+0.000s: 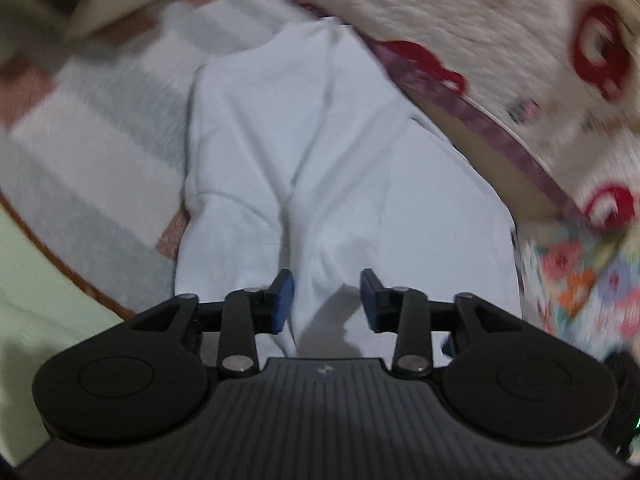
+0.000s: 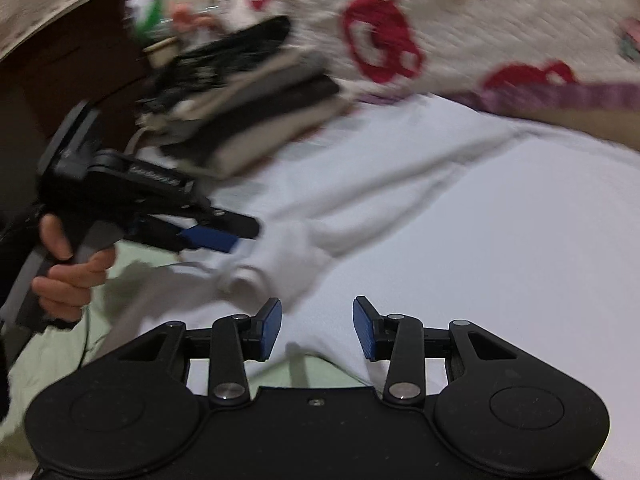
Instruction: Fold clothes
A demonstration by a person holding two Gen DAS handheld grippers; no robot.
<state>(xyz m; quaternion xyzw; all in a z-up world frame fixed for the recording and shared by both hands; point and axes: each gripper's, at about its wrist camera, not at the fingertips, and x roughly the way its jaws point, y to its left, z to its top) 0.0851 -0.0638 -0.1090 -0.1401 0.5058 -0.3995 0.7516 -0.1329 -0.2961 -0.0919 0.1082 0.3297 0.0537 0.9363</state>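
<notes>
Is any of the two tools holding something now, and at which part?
Nothing is held. The left tool and the right tool are both open above the white garment, with no cloth between their pads.

Left black two-finger gripper (image 1: 327,300) with blue pads: jaws standing apart, empty. Right black gripper (image 2: 317,328) likewise spread. Bare hand (image 2: 68,268) gripping left handle.

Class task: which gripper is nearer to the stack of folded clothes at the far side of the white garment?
Left. The left gripper, seen in the right wrist view, reaches in just below the stack of folded clothes. The right gripper hangs further back, over the white garment's near edge.
</notes>
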